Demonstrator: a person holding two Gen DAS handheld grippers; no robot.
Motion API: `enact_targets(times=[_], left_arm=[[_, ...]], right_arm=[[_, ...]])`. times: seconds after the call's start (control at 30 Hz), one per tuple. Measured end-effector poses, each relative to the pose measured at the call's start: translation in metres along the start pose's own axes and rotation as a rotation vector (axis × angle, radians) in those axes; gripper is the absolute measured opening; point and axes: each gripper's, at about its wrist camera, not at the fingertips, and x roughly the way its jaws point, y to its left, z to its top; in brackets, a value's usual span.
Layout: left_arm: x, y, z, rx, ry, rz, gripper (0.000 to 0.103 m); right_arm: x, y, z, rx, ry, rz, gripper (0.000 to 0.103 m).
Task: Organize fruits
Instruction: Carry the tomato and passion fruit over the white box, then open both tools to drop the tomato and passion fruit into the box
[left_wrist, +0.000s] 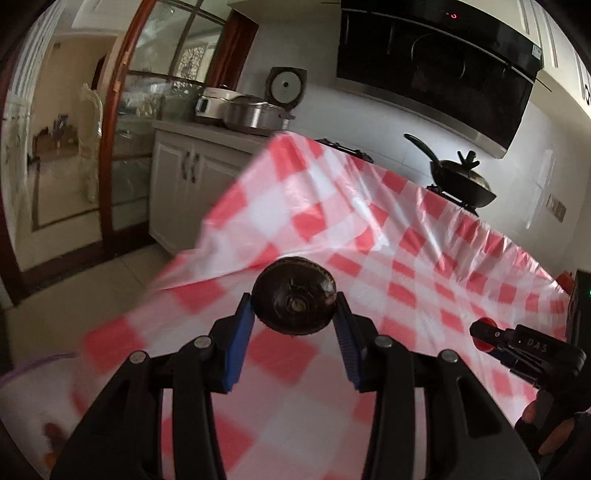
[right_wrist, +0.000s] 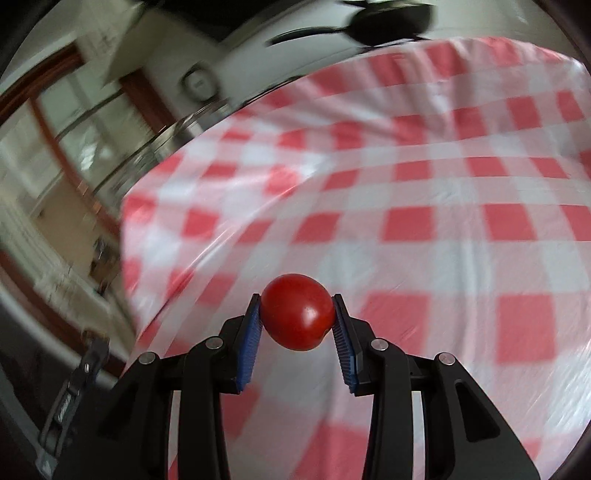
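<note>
My left gripper (left_wrist: 294, 312) is shut on a dark brown round fruit (left_wrist: 294, 295), held between the blue pads above the red and white checked tablecloth (left_wrist: 369, 236). My right gripper (right_wrist: 297, 314) is shut on a red tomato (right_wrist: 297, 312) and holds it above the same cloth (right_wrist: 424, 192). The right gripper also shows at the right edge of the left wrist view (left_wrist: 480, 334), with the red tomato partly visible at its tip. The left gripper's body shows at the lower left of the right wrist view.
A white bowl or bag (left_wrist: 33, 402) with a purple rim sits blurred at the lower left. A black wok (left_wrist: 461, 181) stands on the stove behind the table. A steel pot (left_wrist: 255, 114) and rice cooker (left_wrist: 286, 86) stand on the counter.
</note>
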Motion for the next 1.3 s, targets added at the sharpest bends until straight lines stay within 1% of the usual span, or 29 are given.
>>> enact_targets(times=[0.2,0.23,0.3,0.53,0.73,0.87,0.93,1.0,1.13,1.23,1.3], left_arm=[[-0.034,0.054,-0.024,-0.022,0.025,0.101,0.044],[-0.036,0.061,-0.026,-0.026,0.031,0.114,0.044],[-0.043,0.082,-0.034,-0.045,0.046,0.150,0.044],[-0.060,0.143,-0.057,-0.116,0.093,0.238,0.044],[-0.068,0.183,-0.084,-0.176,0.144,0.291,0.044],[-0.070,0.206,-0.100,-0.212,0.182,0.325,0.044],[-0.072,0.216,-0.109,-0.224,0.204,0.344,0.044],[-0.075,0.230,-0.119,-0.238,0.229,0.371,0.044],[-0.076,0.249,-0.132,-0.273,0.283,0.422,0.044],[-0.079,0.264,-0.139,-0.294,0.321,0.458,0.044],[-0.078,0.273,-0.144,-0.291,0.362,0.480,0.044]], right_arm=[[-0.007,0.069,-0.043,-0.196,0.050,0.057,0.038],[-0.008,0.084,-0.055,-0.249,0.060,0.065,0.037],[-0.009,0.102,-0.070,-0.307,0.077,0.082,0.037],[-0.009,0.177,-0.140,-0.560,0.150,0.178,0.038],[-0.009,0.220,-0.193,-0.747,0.207,0.262,0.038],[-0.005,0.241,-0.231,-0.867,0.277,0.304,0.038],[-0.001,0.248,-0.245,-0.911,0.308,0.320,0.038],[0.002,0.251,-0.254,-0.928,0.335,0.332,0.038],[0.017,0.251,-0.269,-0.911,0.423,0.342,0.038],[0.035,0.249,-0.280,-0.886,0.498,0.331,0.038],[0.044,0.250,-0.289,-0.887,0.531,0.316,0.038]])
